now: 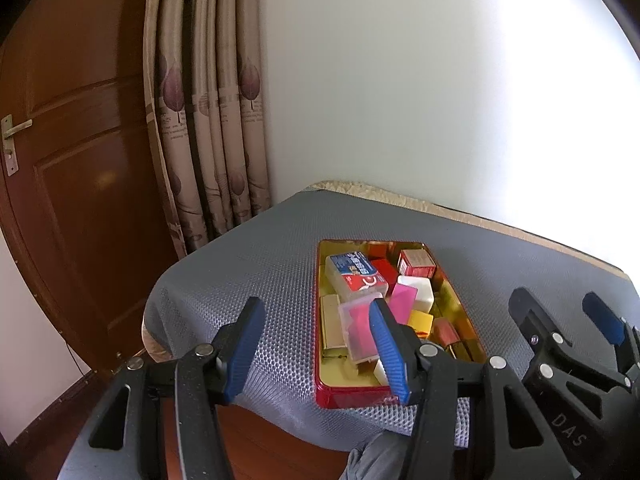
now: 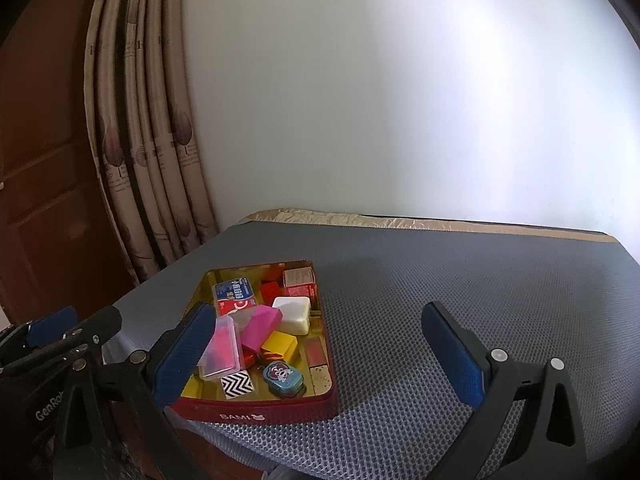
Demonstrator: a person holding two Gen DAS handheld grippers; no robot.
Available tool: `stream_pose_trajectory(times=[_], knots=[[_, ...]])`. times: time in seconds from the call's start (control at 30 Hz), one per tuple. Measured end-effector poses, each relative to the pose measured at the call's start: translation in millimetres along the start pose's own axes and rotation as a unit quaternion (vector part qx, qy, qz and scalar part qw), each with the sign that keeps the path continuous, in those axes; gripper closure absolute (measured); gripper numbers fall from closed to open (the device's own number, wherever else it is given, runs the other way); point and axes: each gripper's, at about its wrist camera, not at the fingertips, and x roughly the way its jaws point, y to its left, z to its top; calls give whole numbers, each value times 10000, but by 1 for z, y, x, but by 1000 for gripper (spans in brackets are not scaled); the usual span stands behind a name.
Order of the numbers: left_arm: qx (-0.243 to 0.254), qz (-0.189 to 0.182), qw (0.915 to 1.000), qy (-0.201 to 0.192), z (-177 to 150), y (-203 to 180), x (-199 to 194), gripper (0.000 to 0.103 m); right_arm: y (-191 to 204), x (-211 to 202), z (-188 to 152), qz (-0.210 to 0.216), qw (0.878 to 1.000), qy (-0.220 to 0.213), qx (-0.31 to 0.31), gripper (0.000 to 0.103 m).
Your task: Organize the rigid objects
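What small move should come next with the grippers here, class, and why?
Probably withdraw. Both the left gripper and the right gripper are open and empty, the small boxes all lie inside the red tin, and nothing shows loose on the grey mat.

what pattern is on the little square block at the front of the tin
Black and white zigzag stripes on the square block, lying in the red tin. Best seen in the right wrist view.

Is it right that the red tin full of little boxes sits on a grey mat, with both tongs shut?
Not quite: both tongs are open. The right wrist view shows the right tongs spread wide; the left tongs likewise. The red tin does sit on the grey mat.
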Motion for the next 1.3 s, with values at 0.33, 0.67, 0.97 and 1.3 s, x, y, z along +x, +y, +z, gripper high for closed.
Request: stream_pose_trajectory(times=[0.33,0.67,0.97,1.3], knots=[[21,10,10000,-23,-3,1,-9,47,9,-9,1,37,9998,-22,-179,1],[54,18,10000,-21,-3,0,-9,47,8,-8,-1,-38,9998,65,-185,1],[-64,51,9998,187,-3,10,1,47,9,-6,-4,7,9997,71,-213,1],[-36,143,9996,220,-2,13,5,43,8,-4,-4,25,9998,101,-193,1]])
